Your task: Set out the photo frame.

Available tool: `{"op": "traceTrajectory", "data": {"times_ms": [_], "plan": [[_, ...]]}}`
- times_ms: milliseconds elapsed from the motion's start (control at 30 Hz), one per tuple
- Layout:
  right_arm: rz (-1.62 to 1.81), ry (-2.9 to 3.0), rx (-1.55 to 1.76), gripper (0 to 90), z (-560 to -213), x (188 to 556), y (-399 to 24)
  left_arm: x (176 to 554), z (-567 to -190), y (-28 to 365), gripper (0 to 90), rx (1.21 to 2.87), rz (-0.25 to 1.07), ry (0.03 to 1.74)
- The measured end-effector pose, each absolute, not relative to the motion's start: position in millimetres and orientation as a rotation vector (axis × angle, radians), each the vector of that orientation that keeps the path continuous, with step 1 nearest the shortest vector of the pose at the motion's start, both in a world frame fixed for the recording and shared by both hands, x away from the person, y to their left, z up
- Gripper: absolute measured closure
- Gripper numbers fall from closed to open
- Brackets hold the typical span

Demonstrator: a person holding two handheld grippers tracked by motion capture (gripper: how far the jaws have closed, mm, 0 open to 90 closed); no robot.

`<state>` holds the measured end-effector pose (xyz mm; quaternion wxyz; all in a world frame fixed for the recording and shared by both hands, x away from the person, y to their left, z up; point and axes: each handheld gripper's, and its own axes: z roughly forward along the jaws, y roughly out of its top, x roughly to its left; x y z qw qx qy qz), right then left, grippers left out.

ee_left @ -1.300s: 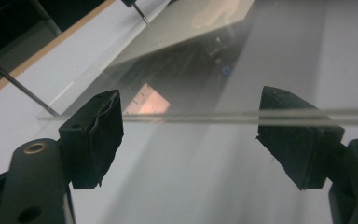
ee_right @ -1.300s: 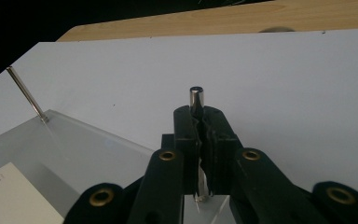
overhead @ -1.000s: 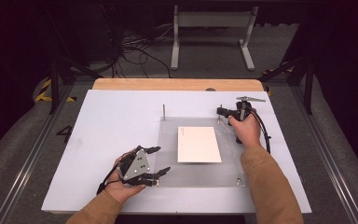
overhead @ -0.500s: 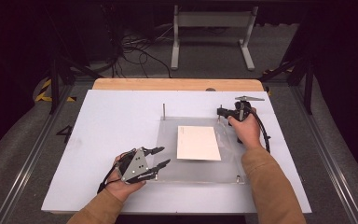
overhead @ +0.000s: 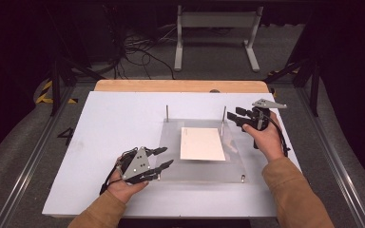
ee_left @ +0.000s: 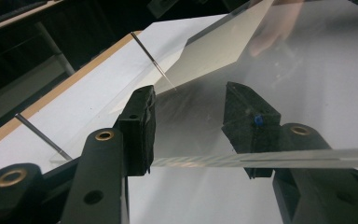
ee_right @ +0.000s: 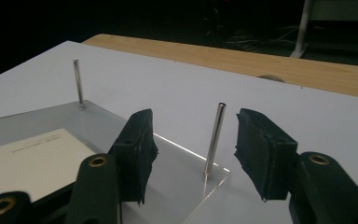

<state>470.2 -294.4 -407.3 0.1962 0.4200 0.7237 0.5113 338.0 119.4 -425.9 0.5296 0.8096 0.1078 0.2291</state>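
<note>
1 clear acrylic plate [overhead: 247,161] on the white desk [overhead: 114,123], 1 cream card [overhead: 202,143] on it, 3 tall metal pins, 1 short stud [overhead: 242,178] at the near right corner. Left hand [overhead: 123,187] low at the plate's near left edge, palm down; left gripper [overhead: 164,157] half-wide, plate edge [ee_left: 261,159] crossing between its jaws, pads not pressing. Right hand [overhead: 266,140] raised at the far right corner; right gripper [ee_right: 191,154] has just been opening, far-right pin [ee_right: 214,137] standing free between the jaws. Card print too small to read.
</note>
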Motion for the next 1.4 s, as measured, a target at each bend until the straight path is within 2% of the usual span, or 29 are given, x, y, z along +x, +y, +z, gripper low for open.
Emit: {"op": "traceTrajectory", "data": {"times_ms": [233, 267, 500, 700, 833, 1133, 1400], "plan": [[1.454, 2.019, 1.078, 41.2, -393, 438, -306, 339, -424, 119, 53.2, 1.936, 0.539, 0.263], [1.451, 2.004, 1.016, 38.1, -389, 425, -312, 339, -423, 119, 53.1, 1.938, 0.542, 0.265], [1.449, 2.045, 0.861, 34.5, -388, 388, -324, 340, -419, 119, 53.2, 1.942, 0.534, 0.283], [1.496, 2.085, 0.789, 37.2, -396, 365, -336, 342, -415, 119, 53.2, 1.929, 0.522, 0.301], [1.435, 2.148, 0.673, 35.5, -401, 349, -332, 343, -413, 119, 53.2, 1.928, 0.515, 0.307], [1.358, 2.167, 0.535, 34.0, -403, 336, -320, 344, -412, 120, 53.1, 1.937, 0.520, 0.311], [1.404, 2.178, 0.435, 29.1, -405, 324, -306, 344, -412, 120, 53.1, 1.934, 0.520, 0.315]]}}
